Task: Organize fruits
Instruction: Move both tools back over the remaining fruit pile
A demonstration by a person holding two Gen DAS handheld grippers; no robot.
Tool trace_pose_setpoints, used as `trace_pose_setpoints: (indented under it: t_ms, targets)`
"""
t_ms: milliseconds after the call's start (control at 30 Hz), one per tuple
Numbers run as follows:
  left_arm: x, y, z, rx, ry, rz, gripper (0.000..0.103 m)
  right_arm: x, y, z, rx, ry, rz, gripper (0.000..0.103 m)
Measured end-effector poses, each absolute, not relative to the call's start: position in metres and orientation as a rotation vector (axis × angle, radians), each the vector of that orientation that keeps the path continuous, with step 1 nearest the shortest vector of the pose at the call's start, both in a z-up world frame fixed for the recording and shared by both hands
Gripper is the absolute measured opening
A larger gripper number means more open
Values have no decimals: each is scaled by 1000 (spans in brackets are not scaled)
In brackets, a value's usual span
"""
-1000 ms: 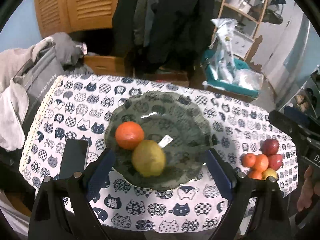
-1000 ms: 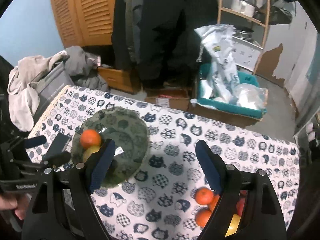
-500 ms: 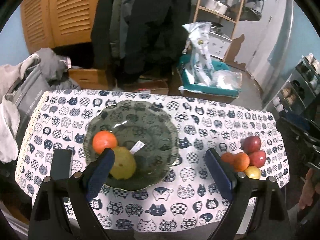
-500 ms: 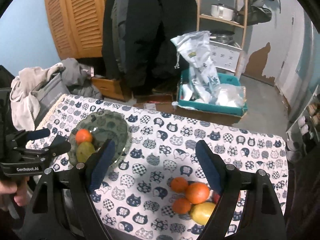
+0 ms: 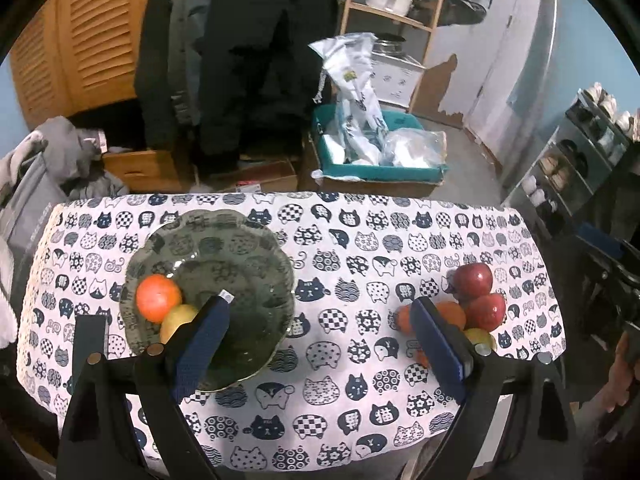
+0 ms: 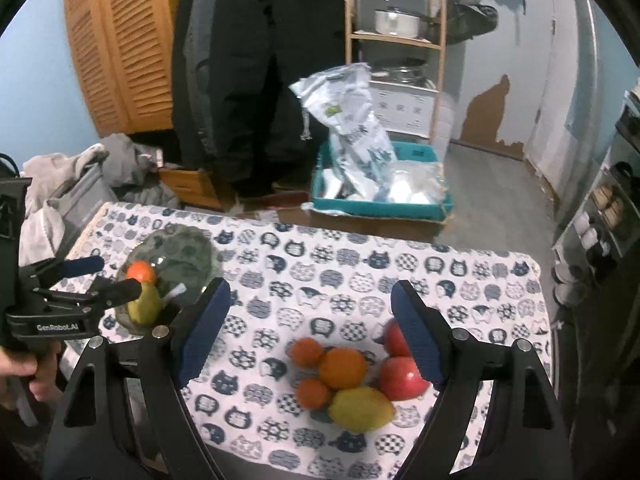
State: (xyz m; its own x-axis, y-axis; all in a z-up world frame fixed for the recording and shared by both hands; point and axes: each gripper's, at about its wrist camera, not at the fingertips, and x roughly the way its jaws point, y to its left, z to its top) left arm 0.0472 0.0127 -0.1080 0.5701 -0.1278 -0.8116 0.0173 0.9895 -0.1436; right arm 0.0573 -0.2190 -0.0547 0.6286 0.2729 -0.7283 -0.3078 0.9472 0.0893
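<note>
Cat-printed cloth [image 5: 320,364] covers the surface, with a teal crate [image 6: 380,204] of plastic bags on the floor beyond it, dark coats hanging above, and a louvred wooden door to the left.

On the left part of the surface sits a scalloped green glass plate [image 5: 248,248], the likely collecting dish: it already holds an orange [image 5: 158,297] and, touching it on the near side, a yellow-green pear-like fruit [image 6: 144,306]. Both lie against the plate's near-left rim, leaving most of the plate bare for more.

The unsorted fruit is heaped near the right front edge of the surface: two red apples [image 6: 400,374], one larger orange [image 6: 342,365], two small mandarins [image 6: 306,351] and a lemon [image 6: 360,410], all touching in one cluster.

The left gripper [image 5: 320,338] hangs above the front of the surface between plate and heap, its fingers [image 5: 202,344] spread wide and holding nothing. The right gripper [image 6: 310,330] is poised over the heap, fingers [image 6: 416,344] likewise wide apart and empty, with the cluster framed between them. That framing suggests it is lining up for the next pick, probably the large orange or an apple, since those sit on top and can be lifted without rolling the others off the edge.
</note>
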Motion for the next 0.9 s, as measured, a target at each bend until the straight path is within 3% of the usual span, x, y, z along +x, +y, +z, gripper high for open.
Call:
trace_pose_setpoints:
  t_ms: [367, 900]
  targets:
    - [62, -33, -129, -26, 994, -145, 93, 61, -259, -70, -21, 871, 263, 83]
    - [95, -106, -202, 192, 1131, -201, 93, 76, -307, -147, -3, 1069, 160, 83]
